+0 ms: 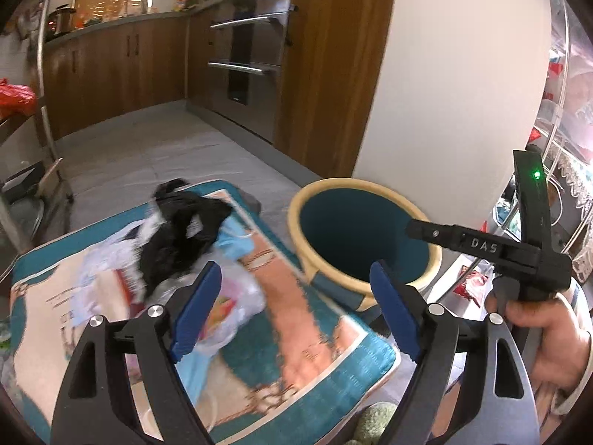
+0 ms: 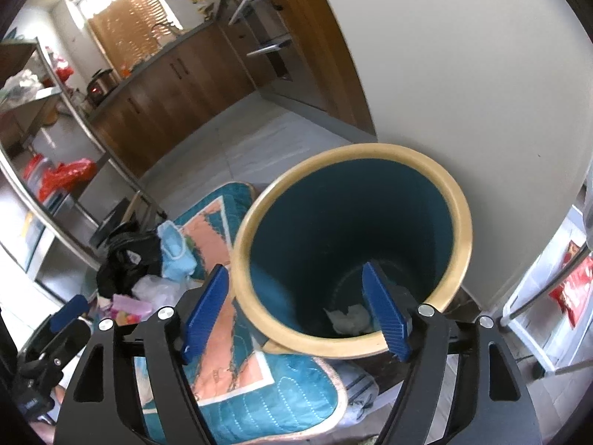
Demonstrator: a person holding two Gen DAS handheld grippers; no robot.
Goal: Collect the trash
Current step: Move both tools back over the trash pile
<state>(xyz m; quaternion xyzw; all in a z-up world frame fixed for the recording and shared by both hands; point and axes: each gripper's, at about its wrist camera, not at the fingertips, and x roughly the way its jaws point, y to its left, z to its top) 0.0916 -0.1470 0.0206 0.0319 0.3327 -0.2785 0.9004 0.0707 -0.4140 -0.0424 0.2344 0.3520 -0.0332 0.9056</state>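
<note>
A teal bin with a cream rim [image 2: 370, 150] stands against the white wall, and crumpled white paper [image 2: 350, 319] lies at its bottom. My right gripper [image 2: 295, 278] hangs open over the bin's near rim with nothing between its fingers. Beside the bin [image 1: 296, 200], a pile of trash lies on a teal and peach quilted mat [image 1: 296, 333]: a black plastic bag [image 1: 181, 230], clear plastic bags [image 1: 237, 296] and a light blue face mask [image 2: 178, 252]. My left gripper [image 1: 294, 278] is open above the mat, its left finger over the clear bags, and holds nothing.
A hand [image 1: 548, 326] holds the right gripper's black body [image 1: 519, 256] at the right. Wooden kitchen cabinets [image 1: 111, 70] and an oven [image 1: 252, 66] stand across the grey floor. A metal shelf rack [image 2: 55, 170] with red bags is on the left.
</note>
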